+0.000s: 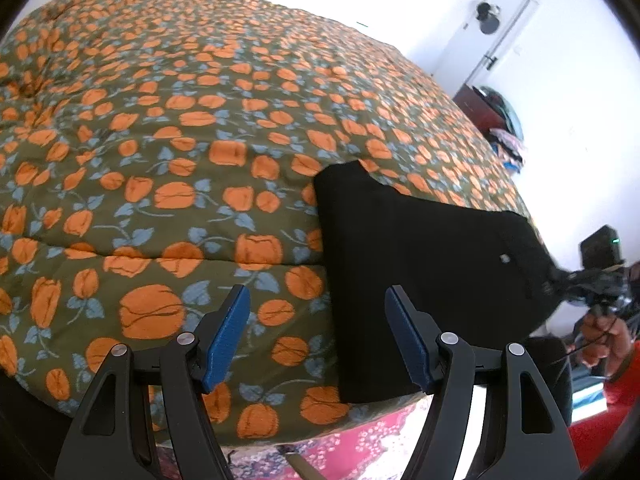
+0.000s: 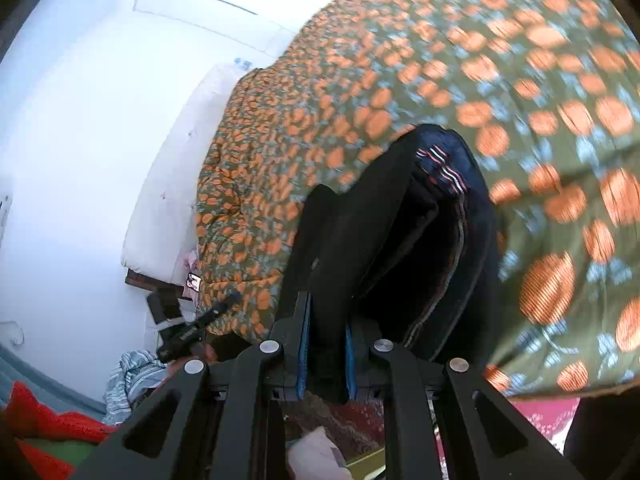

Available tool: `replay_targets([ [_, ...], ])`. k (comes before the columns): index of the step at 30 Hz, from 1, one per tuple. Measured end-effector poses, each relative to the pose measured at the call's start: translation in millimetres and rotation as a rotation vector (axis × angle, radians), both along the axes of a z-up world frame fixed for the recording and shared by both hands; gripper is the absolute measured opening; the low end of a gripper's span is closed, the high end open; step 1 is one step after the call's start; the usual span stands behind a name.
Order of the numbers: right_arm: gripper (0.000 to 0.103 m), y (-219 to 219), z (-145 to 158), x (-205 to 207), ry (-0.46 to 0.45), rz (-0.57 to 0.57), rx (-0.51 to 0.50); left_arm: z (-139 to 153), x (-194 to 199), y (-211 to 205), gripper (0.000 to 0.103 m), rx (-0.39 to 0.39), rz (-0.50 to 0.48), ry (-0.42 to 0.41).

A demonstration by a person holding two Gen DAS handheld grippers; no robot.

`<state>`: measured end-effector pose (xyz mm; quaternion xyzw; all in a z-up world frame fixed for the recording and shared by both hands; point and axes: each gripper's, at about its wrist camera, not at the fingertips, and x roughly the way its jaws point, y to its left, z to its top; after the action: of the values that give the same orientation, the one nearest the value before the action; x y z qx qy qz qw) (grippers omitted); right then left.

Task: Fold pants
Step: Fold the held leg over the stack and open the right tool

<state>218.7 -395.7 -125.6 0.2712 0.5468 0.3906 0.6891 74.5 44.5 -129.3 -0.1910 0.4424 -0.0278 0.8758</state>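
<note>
The black pants (image 1: 424,264) lie folded near the bed's front right corner, on the orange-flowered quilt (image 1: 180,128). My left gripper (image 1: 318,332) is open and empty, its blue pads just short of the pants' left edge. In the right wrist view my right gripper (image 2: 326,344) is shut on an edge of the pants (image 2: 400,232), whose striped inner waistband shows. The right gripper also shows at the far right of the left wrist view (image 1: 592,280), pulling the pants' corner.
The quilt (image 2: 520,80) covers the whole bed. A patterned pink rug (image 1: 372,440) lies below the bed's edge. A door (image 1: 492,32) and dark furniture (image 1: 484,112) stand at the far right. Clothes lie on the floor (image 2: 132,372).
</note>
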Motion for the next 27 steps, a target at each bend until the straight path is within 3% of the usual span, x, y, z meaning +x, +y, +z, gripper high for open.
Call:
replay_targets([
  [5, 0.016, -2.9, -55.0, -1.9, 0.051, -0.005, -0.100, -3.4, 5.4, -19.1, 0.071, 0.038, -0.049, 0.029],
  [7, 0.021, -3.3, -62.4, -0.4, 0.058, -0.012, -0.111, -2.7, 4.6, -23.9, 0.071, 0.061, -0.062, 0.036],
  [9, 0.035, -9.5, -60.5, -1.1, 0.066, -0.018, -0.126, -1.7, 3.9, -25.5, 0.073, 0.080, -0.066, 0.033],
  [12, 0.041, -10.9, -32.3, 1.5, -0.043, -0.003, -0.279, -2.7, 7.2, -26.7, 0.074, 0.079, -0.063, 0.042],
  [14, 0.041, -3.8, 2.8, 3.3, -0.186, 0.005, -0.380, -4.4, 14.5, -32.9, 0.074, 0.079, -0.072, 0.055],
  [19, 0.042, 43.6, 53.1, 20.7, -0.408, 0.077, -0.356, -7.4, 32.5, -64.2, 0.078, 0.164, -0.120, 0.102],
  [22, 0.043, 70.9, 32.6, 34.9, -0.389, 0.107, -0.341, -17.2, 39.3, -78.1, 0.078, 0.235, -0.123, 0.165],
  [25, 0.042, 80.2, -24.2, 50.0, -0.266, 0.097, -0.455, -23.3, 38.4, -78.9, 0.078, 0.243, -0.109, 0.197],
  [27, 0.039, 69.3, -34.2, 49.4, -0.220, 0.026, -0.436, -23.3, 34.6, -76.1, 0.078, 0.252, -0.097, 0.197],
])
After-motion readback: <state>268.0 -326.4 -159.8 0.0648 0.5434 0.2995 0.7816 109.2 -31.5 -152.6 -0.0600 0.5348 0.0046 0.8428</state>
